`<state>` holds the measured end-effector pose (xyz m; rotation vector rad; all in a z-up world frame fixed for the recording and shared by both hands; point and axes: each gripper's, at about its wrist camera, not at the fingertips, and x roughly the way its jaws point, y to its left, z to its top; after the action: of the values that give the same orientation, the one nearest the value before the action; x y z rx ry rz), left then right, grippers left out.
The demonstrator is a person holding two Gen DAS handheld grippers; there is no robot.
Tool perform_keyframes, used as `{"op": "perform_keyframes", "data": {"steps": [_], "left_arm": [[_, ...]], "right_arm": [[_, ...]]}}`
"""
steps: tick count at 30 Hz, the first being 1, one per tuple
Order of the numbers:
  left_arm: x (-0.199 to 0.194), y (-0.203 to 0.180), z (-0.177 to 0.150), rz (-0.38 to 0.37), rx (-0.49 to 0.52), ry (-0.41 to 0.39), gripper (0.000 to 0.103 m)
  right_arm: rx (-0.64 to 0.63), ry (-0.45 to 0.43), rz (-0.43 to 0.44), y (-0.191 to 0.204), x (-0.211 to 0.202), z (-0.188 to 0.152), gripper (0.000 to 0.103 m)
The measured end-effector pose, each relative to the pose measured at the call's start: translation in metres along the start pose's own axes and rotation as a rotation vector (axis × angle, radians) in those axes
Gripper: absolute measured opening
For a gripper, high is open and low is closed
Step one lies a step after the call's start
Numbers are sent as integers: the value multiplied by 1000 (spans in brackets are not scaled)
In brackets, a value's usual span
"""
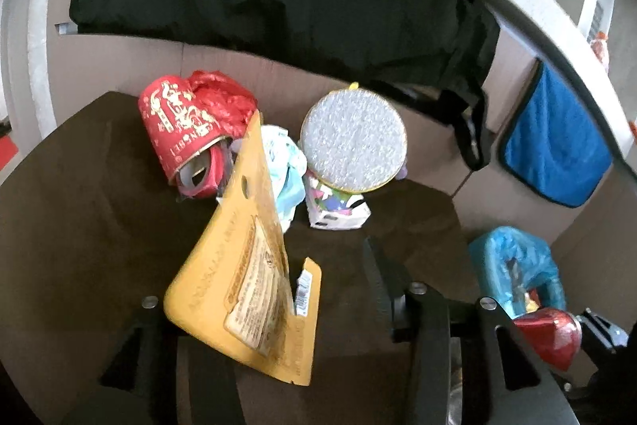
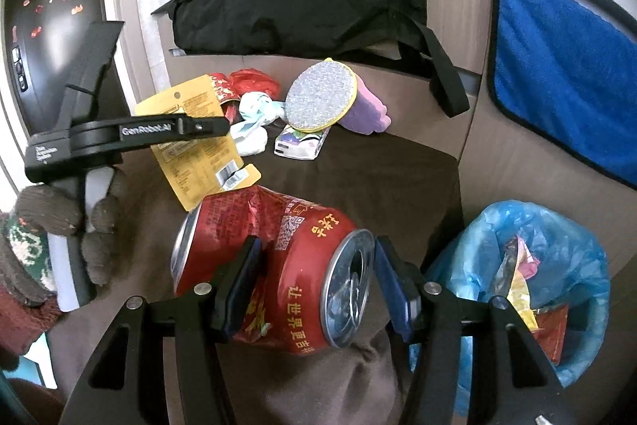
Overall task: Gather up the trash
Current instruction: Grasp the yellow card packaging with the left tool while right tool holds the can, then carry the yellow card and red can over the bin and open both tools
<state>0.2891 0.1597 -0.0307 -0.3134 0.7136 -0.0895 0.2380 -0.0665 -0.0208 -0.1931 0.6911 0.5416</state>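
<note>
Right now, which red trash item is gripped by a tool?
The crushed red can, clamped in the right tool beside the blue-lined bin. The other red wrapper lies untouched in the far pile.

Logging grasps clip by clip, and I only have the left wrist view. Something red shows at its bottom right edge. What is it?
Observer: A crushed red can, clamped between the fingers of the right gripper.
Operator: Is it over the bin yet?
Observer: No. It hangs over the brown mat, and the blue-bagged bin is just to its right.
Operator: Is the person bare-handed?
Observer: No, the left hand wears a brown knit glove.
</note>
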Motion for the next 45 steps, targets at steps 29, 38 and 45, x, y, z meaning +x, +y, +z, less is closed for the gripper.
{"op": "perform_keyframes", "data": {"steps": [29,38,45], "left_arm": [[-47,-83,8,-148,134,-55,1],[-31,-185,9,-300,244,-18,1],[-9,-255,2,-375,322,13,1]], "right_arm": [[53,-91,-129,-44,-39,12,54],[128,-160,-316,-123,-90,-4,54],[179,-177,-425,-174,-119,-21,54]]}}
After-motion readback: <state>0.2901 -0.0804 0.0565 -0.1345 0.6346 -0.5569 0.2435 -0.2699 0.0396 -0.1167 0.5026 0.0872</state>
